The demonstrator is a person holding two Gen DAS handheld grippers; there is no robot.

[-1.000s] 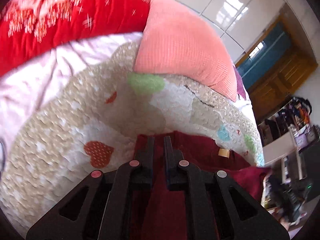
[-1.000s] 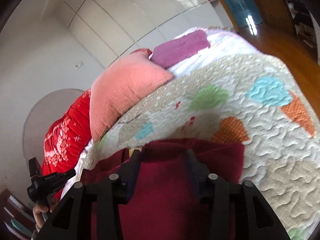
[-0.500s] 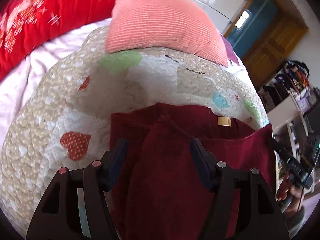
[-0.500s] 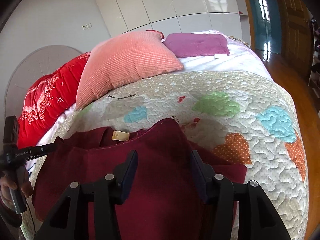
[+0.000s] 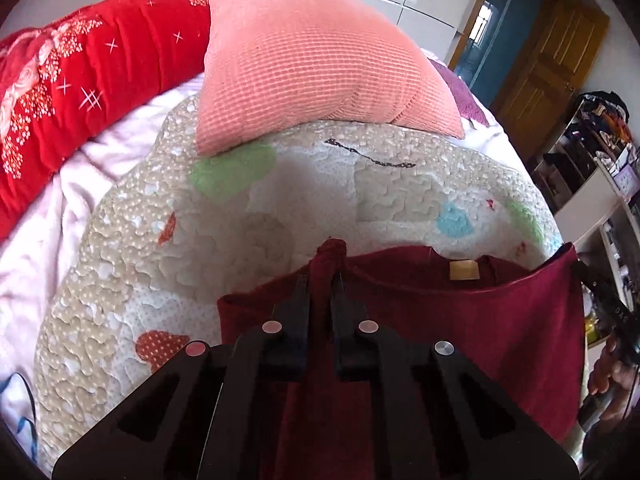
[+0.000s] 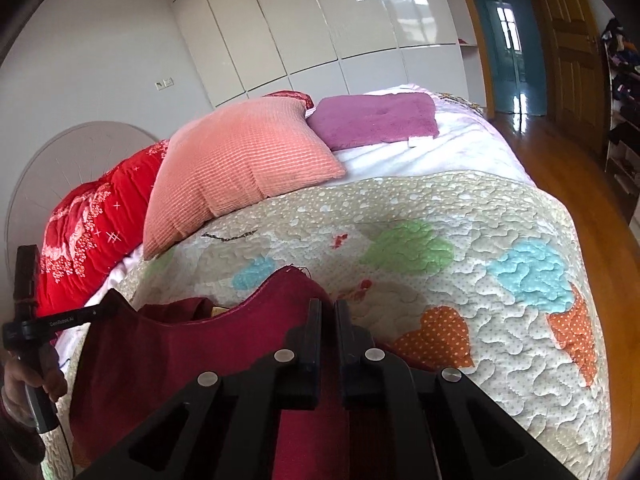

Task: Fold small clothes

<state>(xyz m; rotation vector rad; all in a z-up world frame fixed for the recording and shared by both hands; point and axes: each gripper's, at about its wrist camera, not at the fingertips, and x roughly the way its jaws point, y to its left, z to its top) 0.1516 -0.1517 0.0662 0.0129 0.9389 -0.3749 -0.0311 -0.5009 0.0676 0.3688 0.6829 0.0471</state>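
Observation:
A dark red garment (image 5: 480,320) with a tan neck label (image 5: 463,270) hangs stretched over the quilted bed cover (image 5: 200,240). My left gripper (image 5: 320,276) is shut on one upper corner of it, cloth sticking up between the fingers. My right gripper (image 6: 328,308) is shut on the other upper corner of the garment (image 6: 180,344). The garment is lifted between the two grippers, its lower part hidden behind them.
A salmon pillow (image 5: 312,64) and a red quilt (image 5: 80,80) lie at the bed's head; a purple cushion (image 6: 376,120) lies beyond. White wardrobe doors (image 6: 320,20), a wooden door (image 6: 572,40) and shelves (image 5: 592,152) stand around the bed. Wooden floor (image 6: 560,160) lies to the right.
Both grippers were open over the garment half a second ago; both have closed on its upper corners and raised it, so the neckline sags between them.

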